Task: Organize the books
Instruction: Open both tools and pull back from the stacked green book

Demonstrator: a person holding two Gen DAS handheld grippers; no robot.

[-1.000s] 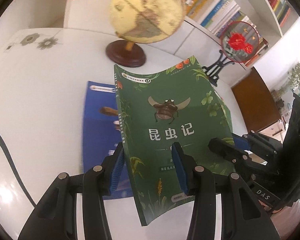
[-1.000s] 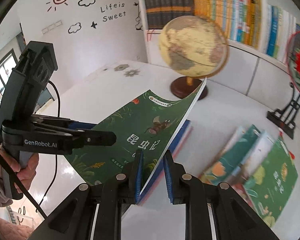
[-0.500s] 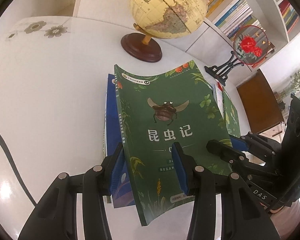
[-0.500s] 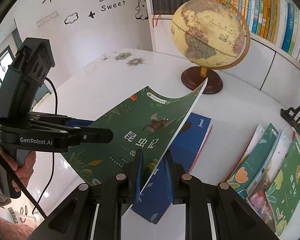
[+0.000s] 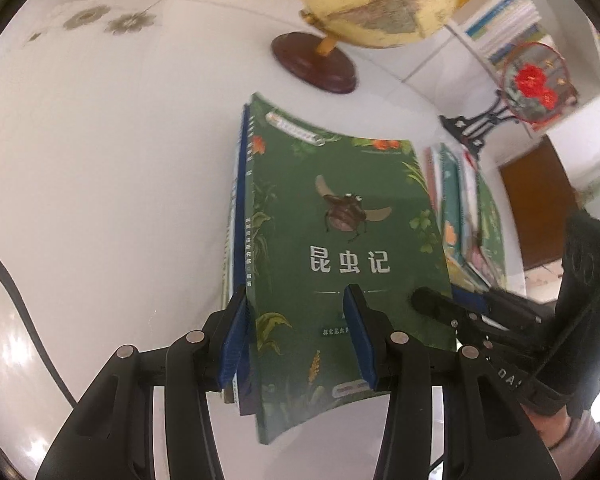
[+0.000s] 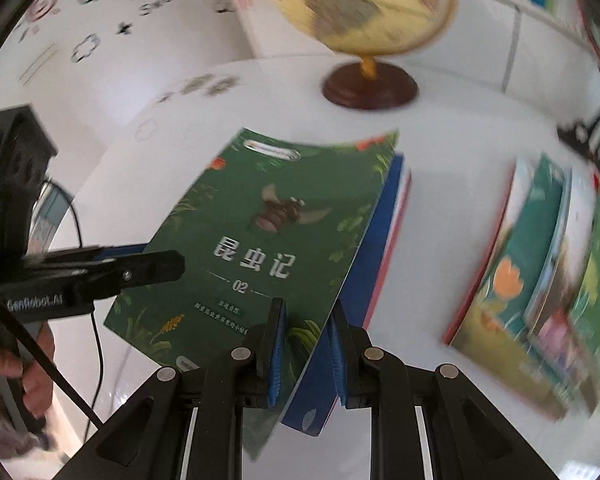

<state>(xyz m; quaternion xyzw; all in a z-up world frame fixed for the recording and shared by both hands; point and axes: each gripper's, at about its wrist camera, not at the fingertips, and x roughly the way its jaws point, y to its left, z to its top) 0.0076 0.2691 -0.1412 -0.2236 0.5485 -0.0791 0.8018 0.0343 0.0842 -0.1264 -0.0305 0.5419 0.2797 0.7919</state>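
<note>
Grippers hold one green book (image 5: 340, 240) between them, above the white table (image 5: 100, 200). The left gripper (image 5: 300, 332) clamps the book's spine side near its lower edge, one blue pad under the spine and one on the front cover. The right gripper (image 6: 306, 344) pinches the opposite long edge of the same book (image 6: 268, 232), jaws narrow, one pad on the cover and one below it. The cover shows a flying beetle and white Chinese characters.

Directly under the green book lies a blue book (image 6: 384, 240), flat on the table with its edges roughly lined up with the one above; whether the two touch is unclear. Toward the table's right side sits a fanned group of colourful books (image 6: 540, 280), blurred. At the far edge stands a globe (image 5: 380, 0) on a dark round base, and to its right a round red-flowered fan on a black stand (image 5: 536, 80). A hand (image 6: 32, 364) grips the left tool's handle.
</note>
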